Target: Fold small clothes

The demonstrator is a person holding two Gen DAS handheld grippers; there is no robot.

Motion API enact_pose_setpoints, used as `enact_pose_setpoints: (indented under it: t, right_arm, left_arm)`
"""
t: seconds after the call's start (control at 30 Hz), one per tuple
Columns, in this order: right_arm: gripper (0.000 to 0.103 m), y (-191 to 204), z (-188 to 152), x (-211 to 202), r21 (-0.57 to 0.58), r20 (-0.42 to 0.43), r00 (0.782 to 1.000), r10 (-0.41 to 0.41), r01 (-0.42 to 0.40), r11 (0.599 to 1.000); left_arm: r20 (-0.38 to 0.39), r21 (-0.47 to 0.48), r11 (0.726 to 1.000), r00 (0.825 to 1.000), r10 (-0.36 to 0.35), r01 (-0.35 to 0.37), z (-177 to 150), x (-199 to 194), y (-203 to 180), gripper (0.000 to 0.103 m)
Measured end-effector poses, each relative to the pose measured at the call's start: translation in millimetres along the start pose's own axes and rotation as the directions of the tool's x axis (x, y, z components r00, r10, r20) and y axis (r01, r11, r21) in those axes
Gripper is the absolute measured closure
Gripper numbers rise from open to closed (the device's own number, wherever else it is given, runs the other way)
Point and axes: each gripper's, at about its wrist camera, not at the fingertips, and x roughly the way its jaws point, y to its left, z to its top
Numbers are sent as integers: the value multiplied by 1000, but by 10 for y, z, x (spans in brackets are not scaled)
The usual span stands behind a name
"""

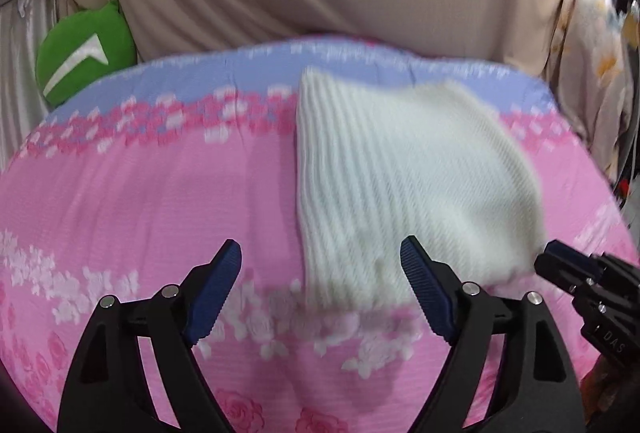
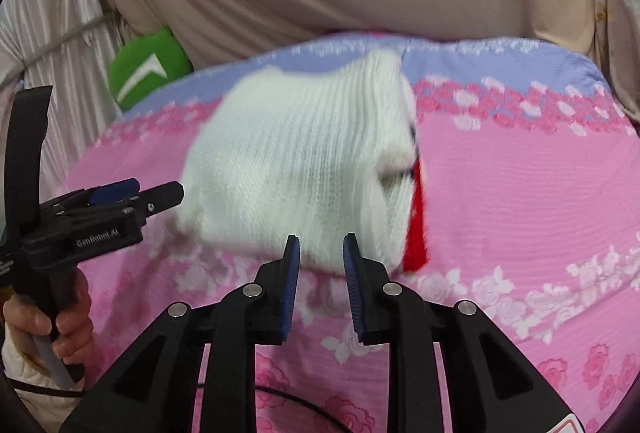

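The white ribbed knit garment [image 2: 304, 161] lies folded on the pink flowered bedsheet [image 2: 520, 201]. Both the left gripper [image 1: 320, 289] and right gripper [image 2: 321, 275] are spread, empty. The thick fold may spring open.

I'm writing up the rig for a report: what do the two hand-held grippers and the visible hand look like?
Both are black plastic frames with silver pivot pins and ribbed blue finger pads. The left hand-held gripper carries white lettering on its side and a curved black upright behind it; the right hand-held gripper has a thin black cable beneath it. The hand on the left grip shows a cream padded sleeve cuff.
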Motion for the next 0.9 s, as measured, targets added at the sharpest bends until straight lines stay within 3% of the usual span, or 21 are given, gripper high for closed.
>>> enact_pose_setpoints:
  t: [0.17,0.23,0.3,0.33,0.37,0.43,0.47,0.5,0.6,0.7,0.77,0.87,0.9]
  right_arm:
    - [79,31,512,-52,-44,111,993,-33,38,998]
    - [79,2,627,71,-40,110,993,-48,52,998]
    - [78,-93,644,355,-25,58,994,-89,91,996]
    - [78,-170,612,590,-22,-7,991,-130,130,991]
    - [71,-299,545,935,-9,-115,982,-152,152,988]
    - [61,-492,509,1015,88,-113,990,-82,92,992]
    - [60,-528,541,975,119,-129,990,-55,71,990]
    - [65,-559,594,847,158,-104,994,-23,40,987]
    - [66,-508,697,505,139,-4,999,-39,40,990]
    - [66,-489,791,441,136,29,1000,-5,1,991]
    - [66,-515,862,566,138,9,1000,24,-25,990]
    - [65,-532,864,1030,125,-101,995,9,4,992]
    - [74,-548,847,1125,134,-117,993,23,-7,991]
  left_arm:
    - [89,-6,1000,996,-13,14,474,-44,-112,23]
    - [102,1,1000,995,-10,10,590,4,-203,22]
    - [104,2,1000,995,-2,2,625,84,-268,18]
    - [98,12,1000,995,12,-13,620,159,-311,16]
    - [82,28,998,995,50,-52,600,295,-352,16]
    - [-16,52,989,990,140,-139,520,733,-375,19]
    - [-71,45,990,988,136,-133,470,910,-320,20]
    - [-104,2,996,991,86,-86,422,1028,-232,19]
    - [-97,-60,998,995,26,-32,442,1019,-97,18]
    - [-82,-49,998,996,41,-45,418,1057,-115,13]
    - [-67,-39,998,996,50,-52,394,1055,-140,12]
    - [-63,-34,998,997,43,-45,397,1049,-129,10]
    - [-60,-37,998,997,39,-41,395,1053,-105,9]
